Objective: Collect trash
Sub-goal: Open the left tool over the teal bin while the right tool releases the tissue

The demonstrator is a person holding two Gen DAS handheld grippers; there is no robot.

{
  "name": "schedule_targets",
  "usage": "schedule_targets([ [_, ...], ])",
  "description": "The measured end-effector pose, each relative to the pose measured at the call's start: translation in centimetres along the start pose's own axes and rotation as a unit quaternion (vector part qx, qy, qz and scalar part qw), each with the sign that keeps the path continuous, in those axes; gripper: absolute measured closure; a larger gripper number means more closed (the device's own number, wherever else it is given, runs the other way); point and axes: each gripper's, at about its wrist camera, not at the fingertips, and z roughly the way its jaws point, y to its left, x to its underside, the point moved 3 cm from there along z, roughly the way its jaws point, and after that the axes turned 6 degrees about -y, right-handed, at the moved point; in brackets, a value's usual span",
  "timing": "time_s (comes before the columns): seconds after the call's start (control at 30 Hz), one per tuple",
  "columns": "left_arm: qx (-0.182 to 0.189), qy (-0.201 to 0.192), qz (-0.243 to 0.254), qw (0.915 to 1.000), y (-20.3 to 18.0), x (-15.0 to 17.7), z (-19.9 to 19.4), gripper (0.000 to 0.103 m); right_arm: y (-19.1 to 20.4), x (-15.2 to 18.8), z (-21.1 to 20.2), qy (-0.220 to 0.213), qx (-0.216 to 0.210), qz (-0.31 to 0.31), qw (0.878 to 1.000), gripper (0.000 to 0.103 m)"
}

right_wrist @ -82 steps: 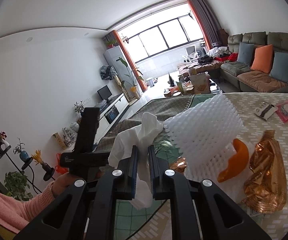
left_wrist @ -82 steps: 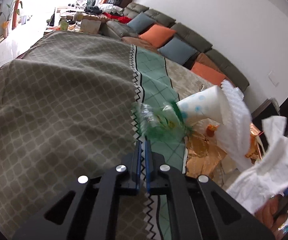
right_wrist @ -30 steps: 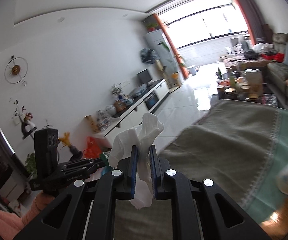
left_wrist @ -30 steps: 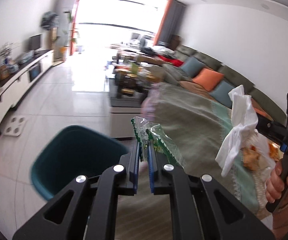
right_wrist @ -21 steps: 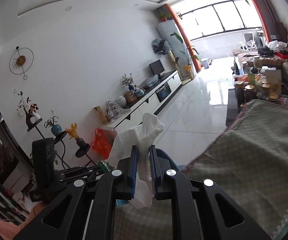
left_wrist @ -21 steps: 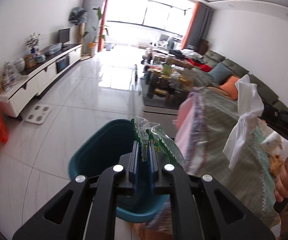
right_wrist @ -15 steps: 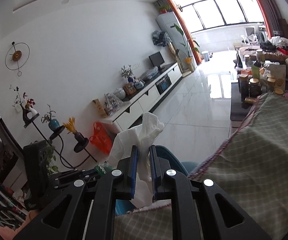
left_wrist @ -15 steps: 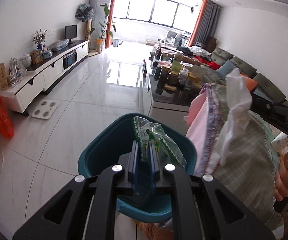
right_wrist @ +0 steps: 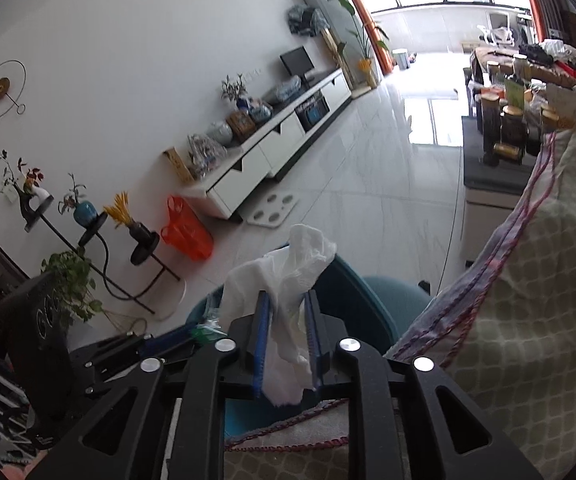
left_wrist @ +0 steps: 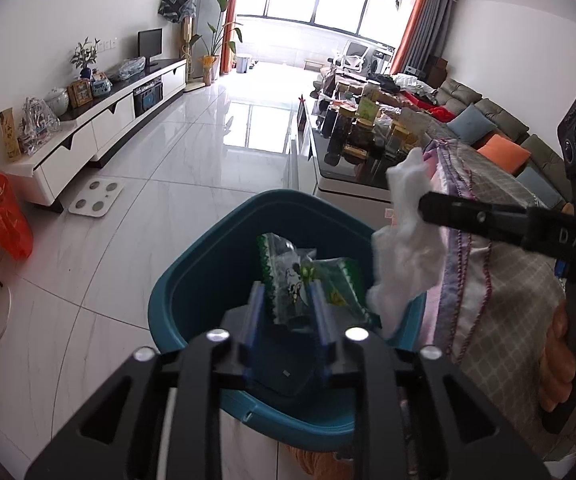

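Note:
A teal bin [left_wrist: 207,280] stands on the floor beside the cloth-covered table. My left gripper [left_wrist: 288,312] is over the bin with its jaws apart; a clear and green plastic wrapper [left_wrist: 296,280] sits loose between them. My right gripper [right_wrist: 286,332] is over the bin's rim [right_wrist: 352,280] with its jaws parted; a crumpled white tissue [right_wrist: 283,280] hangs between them. The tissue also shows in the left wrist view [left_wrist: 404,256], at the bin's right edge.
The table's hanging cloth edge [left_wrist: 480,280] is right next to the bin. A white TV cabinet [left_wrist: 87,136], a bathroom scale [left_wrist: 95,196] and an orange bag [left_wrist: 7,220] are on the left. A loaded coffee table [left_wrist: 360,136] stands behind the bin.
Both grippers swung from the table to above the bin. Both sets of jaws have opened, so the wrapper and the tissue are no longer clamped.

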Motion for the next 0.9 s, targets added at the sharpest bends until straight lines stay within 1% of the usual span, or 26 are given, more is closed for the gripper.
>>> schedule_targets([
  [0.03,0.001,0.002,-0.001,1.0000,0.0,0.1,0.1,0.071,-0.1,0.2,0.2,0.006,0.004,0.001,1.000,0.078],
  [0.07,0.002,0.003,-0.002,1.0000,0.0,0.2,0.3,0.069,-0.2,0.3,0.2,0.010,0.006,0.002,1.000,0.074],
  [0.1,0.000,0.004,-0.004,1.0000,0.0,0.3,0.4,0.062,-0.3,0.4,0.2,0.012,0.004,0.004,1.000,0.071],
  [0.13,0.001,0.005,-0.007,1.0000,0.1,0.5,0.5,0.059,-0.5,0.5,0.0,0.013,0.004,0.004,1.000,0.066],
  [0.17,0.001,0.004,-0.009,0.9999,0.1,0.5,0.4,0.058,-0.5,0.6,-0.2,0.012,0.007,0.003,1.000,0.063],
  [0.23,0.004,0.001,-0.016,0.9999,0.1,0.5,-0.1,0.055,-0.6,0.5,-0.6,0.008,0.005,0.005,1.000,0.061],
  [0.27,0.008,-0.004,-0.018,0.9998,0.1,0.5,-0.4,0.053,-0.6,0.4,-1.2,0.003,0.005,0.005,1.000,0.060],
  [0.33,0.012,-0.019,-0.015,0.9996,-0.4,0.5,-1.2,0.046,-0.4,0.3,-2.4,-0.009,0.002,0.000,1.000,0.051],
  [0.37,0.016,-0.032,-0.008,0.9993,-0.9,0.3,-2.0,0.043,-0.2,0.1,-3.0,-0.014,0.001,-0.004,1.000,0.048],
  [0.4,0.020,-0.041,-0.005,0.9990,-1.1,0.1,-2.4,0.035,0.0,0.2,-4.2,-0.025,0.001,-0.013,1.000,0.043],
  [0.43,0.030,-0.056,0.001,0.9980,-1.8,0.0,-3.3,0.027,0.2,0.3,-5.1,-0.032,0.002,-0.021,0.999,0.042],
  [0.47,0.036,-0.064,0.004,0.9973,-2.3,-0.2,-3.7,0.023,0.4,0.5,-6.6,-0.043,0.001,-0.032,0.999,0.041],
  [0.5,0.052,-0.076,0.011,0.9957,-3.3,-0.3,-4.5,0.020,0.5,0.6,-7.6,-0.051,0.004,-0.038,0.998,0.039],
  [0.57,0.086,-0.091,0.031,0.9917,-5.5,-0.1,-5.7,0.017,0.5,1.0,-10.2,-0.069,0.009,-0.050,0.996,0.036],
  [0.63,0.116,-0.098,0.051,0.9871,-7.8,0.4,-6.5,0.013,0.3,1.7,-13.2,-0.093,0.027,-0.063,0.993,0.035],
  [0.73,0.164,-0.097,0.077,0.9786,-11.3,1.4,-7.1,0.013,-0.7,2.8,-17.5,-0.122,0.054,-0.066,0.989,0.034],
  [0.83,0.220,-0.087,0.108,0.9656,-15.8,2.7,-7.6,0.013,-2.1,4.2,-21.8,-0.153,0.090,-0.060,0.982,0.033],
  [0.87,0.231,-0.084,0.115,0.9624,-16.9,3.1,-7.6,0.013,-2.6,4.8,-23.2,-0.162,0.104,-0.057,0.980,0.033],
  [0.9,0.250,-0.079,0.127,0.9567,-18.5,3.7,-7.7,0.013,-2.6,5.1,-24.0,-0.168,0.113,-0.054,0.978,0.033],
])
